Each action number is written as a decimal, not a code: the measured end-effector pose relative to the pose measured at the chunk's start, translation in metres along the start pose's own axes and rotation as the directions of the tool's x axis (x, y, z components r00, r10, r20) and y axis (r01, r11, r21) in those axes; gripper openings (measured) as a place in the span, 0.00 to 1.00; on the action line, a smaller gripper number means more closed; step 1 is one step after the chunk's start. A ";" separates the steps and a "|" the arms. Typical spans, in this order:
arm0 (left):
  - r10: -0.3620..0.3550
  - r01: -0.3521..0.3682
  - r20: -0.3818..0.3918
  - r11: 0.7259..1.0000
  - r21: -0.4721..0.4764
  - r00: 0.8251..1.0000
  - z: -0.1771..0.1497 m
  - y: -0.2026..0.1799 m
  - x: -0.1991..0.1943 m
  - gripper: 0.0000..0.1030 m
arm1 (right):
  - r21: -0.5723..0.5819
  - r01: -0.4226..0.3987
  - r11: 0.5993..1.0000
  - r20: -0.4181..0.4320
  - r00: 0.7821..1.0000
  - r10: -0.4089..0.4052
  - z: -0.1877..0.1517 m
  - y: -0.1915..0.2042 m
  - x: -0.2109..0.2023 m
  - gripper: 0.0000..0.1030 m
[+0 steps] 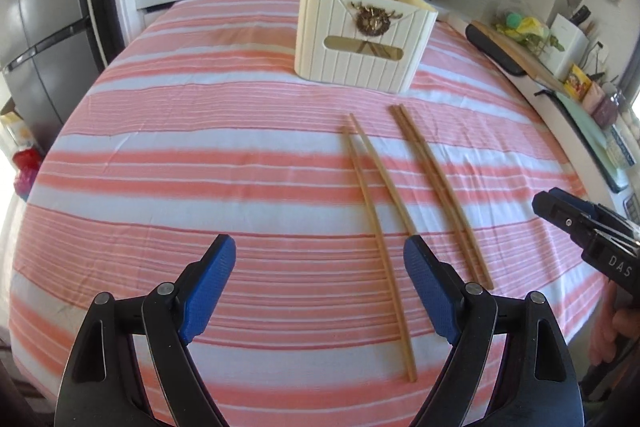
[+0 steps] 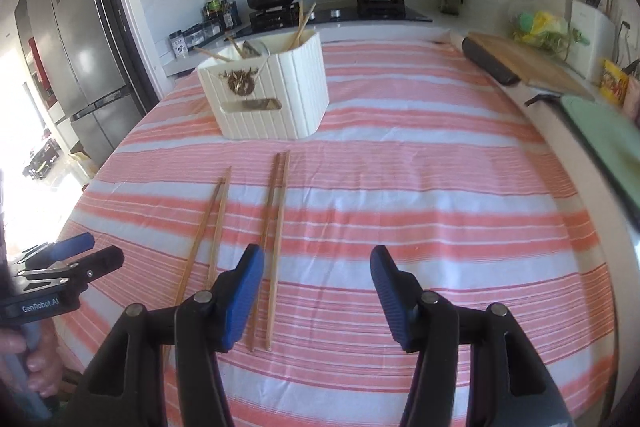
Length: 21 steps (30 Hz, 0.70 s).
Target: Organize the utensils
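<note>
A tablecloth [image 1: 200,147] striped in salmon pink and white carries tan wooden chopsticks [image 1: 380,227] and a cream ribbed holder [image 1: 360,39] with a bronze emblem [image 1: 374,19], beside black grippers with blue pads [image 1: 212,283].

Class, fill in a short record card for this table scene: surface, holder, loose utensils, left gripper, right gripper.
surface: striped tablecloth
holder: cream utensil holder, upright at the far side, chopsticks and a spoon inside
loose utensils: left chopstick pair and right chopstick pair, flat on the cloth, apart
left gripper: open, holds nothing
right gripper: open, holds nothing
</note>
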<state>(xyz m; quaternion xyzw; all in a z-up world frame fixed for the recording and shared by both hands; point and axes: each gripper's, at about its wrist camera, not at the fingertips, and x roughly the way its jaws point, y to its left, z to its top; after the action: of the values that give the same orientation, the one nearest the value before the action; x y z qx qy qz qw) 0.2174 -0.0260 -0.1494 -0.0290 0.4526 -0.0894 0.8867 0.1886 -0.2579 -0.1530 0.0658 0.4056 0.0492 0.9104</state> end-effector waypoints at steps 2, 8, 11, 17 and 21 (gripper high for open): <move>0.009 -0.009 -0.007 1.000 0.003 1.000 0.002 -0.004 0.012 0.84 | -0.004 -0.039 0.999 -0.037 0.999 0.039 0.001 0.003 0.015 0.37; 0.040 -0.040 -0.038 0.999 0.016 0.998 0.004 -0.011 0.039 0.84 | -0.016 -0.095 0.995 -0.113 0.989 0.093 0.006 0.012 0.052 0.26; 0.065 -0.063 -0.050 0.997 0.042 0.997 0.000 -0.017 0.047 0.84 | -0.032 -0.105 0.994 -0.143 0.985 0.099 0.006 0.019 0.066 0.20; 0.097 -0.093 -0.046 0.992 0.084 0.994 -0.006 -0.025 0.052 0.78 | -0.074 -0.088 0.993 -0.187 0.980 0.073 0.007 0.028 0.087 0.11; 0.095 -0.091 -0.025 0.990 0.105 0.995 -0.009 -0.026 0.047 0.38 | -0.081 -0.068 0.994 -0.184 0.981 0.052 0.007 0.027 0.089 0.07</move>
<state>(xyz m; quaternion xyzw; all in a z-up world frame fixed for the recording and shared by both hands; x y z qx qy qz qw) 0.2341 -0.0601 -0.1887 0.0396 0.4615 -0.0718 0.8833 0.2520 -0.2189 -0.2087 0.0335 0.4823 0.1004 0.8696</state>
